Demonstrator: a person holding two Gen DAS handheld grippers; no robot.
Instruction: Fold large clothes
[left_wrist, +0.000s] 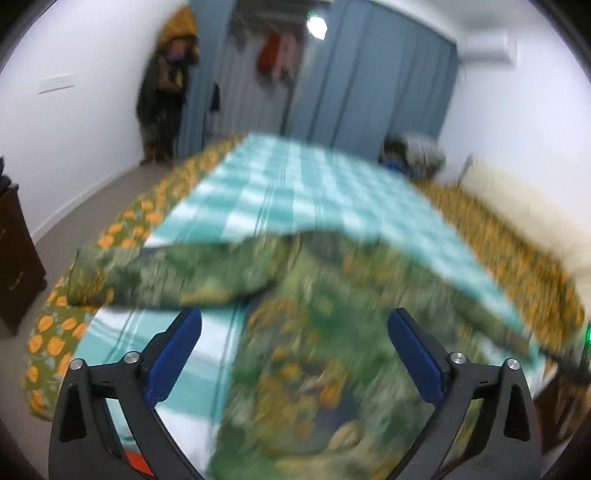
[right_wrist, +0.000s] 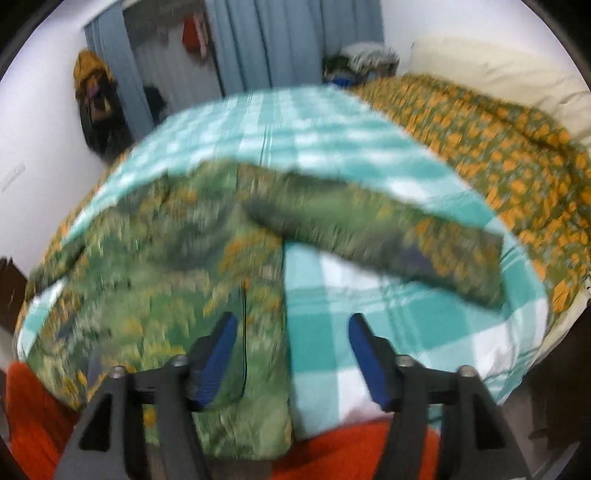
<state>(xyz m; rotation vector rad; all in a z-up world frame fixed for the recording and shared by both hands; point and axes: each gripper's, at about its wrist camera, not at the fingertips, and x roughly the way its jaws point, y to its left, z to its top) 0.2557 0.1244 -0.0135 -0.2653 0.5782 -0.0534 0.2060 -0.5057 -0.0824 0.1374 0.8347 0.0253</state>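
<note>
Both frames are pretty motion-blurred. The green floral garment (left_wrist: 295, 332) is spread on the teal checked blanket (left_wrist: 295, 184) covering the bed, its body running toward the near edge and its sleeves stretched out toward the blanket's left and right edges. The left gripper (left_wrist: 293, 350) hangs over the body with jaws wide apart, nothing between them. The right gripper (right_wrist: 290, 349) is also spread open and empty, above the garment's right edge.
</note>
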